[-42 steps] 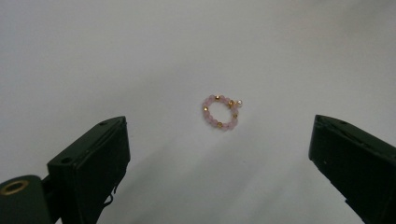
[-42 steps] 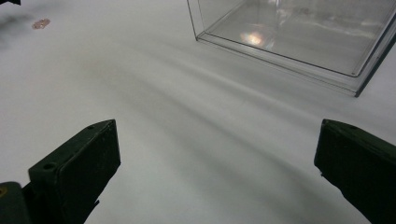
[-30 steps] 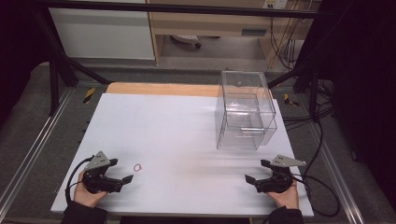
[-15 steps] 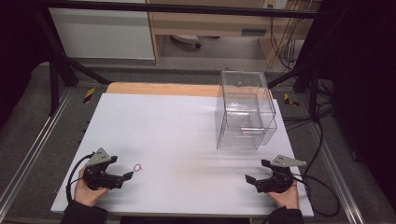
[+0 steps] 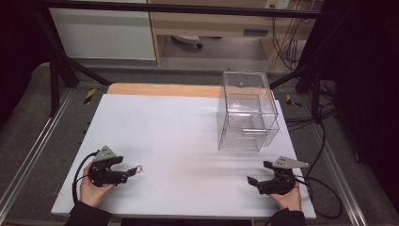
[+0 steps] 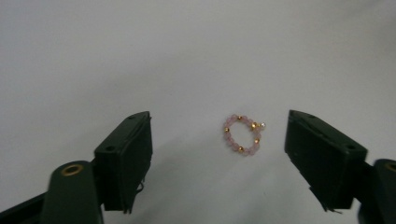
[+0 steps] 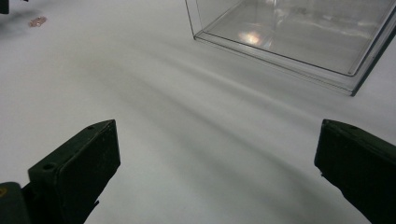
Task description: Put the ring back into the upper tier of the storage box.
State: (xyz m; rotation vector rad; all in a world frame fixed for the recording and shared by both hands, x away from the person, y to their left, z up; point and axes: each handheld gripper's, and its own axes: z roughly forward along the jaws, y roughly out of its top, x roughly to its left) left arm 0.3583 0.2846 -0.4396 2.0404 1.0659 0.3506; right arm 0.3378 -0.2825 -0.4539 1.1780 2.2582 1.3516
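Item one, nearest me: my left tool (image 5: 131, 172), black, two-jawed, with a grey three-cornered plate on top, held in my left hand (image 5: 92, 188) at the near left corner of the white counter (image 5: 179, 132). Its jaws have just been closing in and stand apart, pads pressing on nothing. A black cable loops from it toward the counter's edge.

Item two: small bracelet of pale pink beads with a few gold beads (image 6: 243, 134), a closed ring lying flat on the counter. In the left gripper view it sits between the two jaws, nearer the right-hand one, touching neither. In the high view it lies at the tips of my left tool (image 5: 139, 168). In the right gripper view it is a small pink speck far off at the upper left (image 7: 37, 21).

Item three: my right tool (image 5: 258, 172), of the same make, held in my right hand (image 5: 286, 194) at the near right corner of the counter. Jaws wide apart, with bare counter between them (image 7: 217, 154). Its cable trails off to the right.

Item four, farther back: clear plastic rectangular box (image 5: 247, 110), upright on the right half of the counter, well apart from both tools, with an inner shelf or drawer showing through its walls.

Item five, farthest: strip of bare light wood (image 5: 160, 89) along the counter's far edge.
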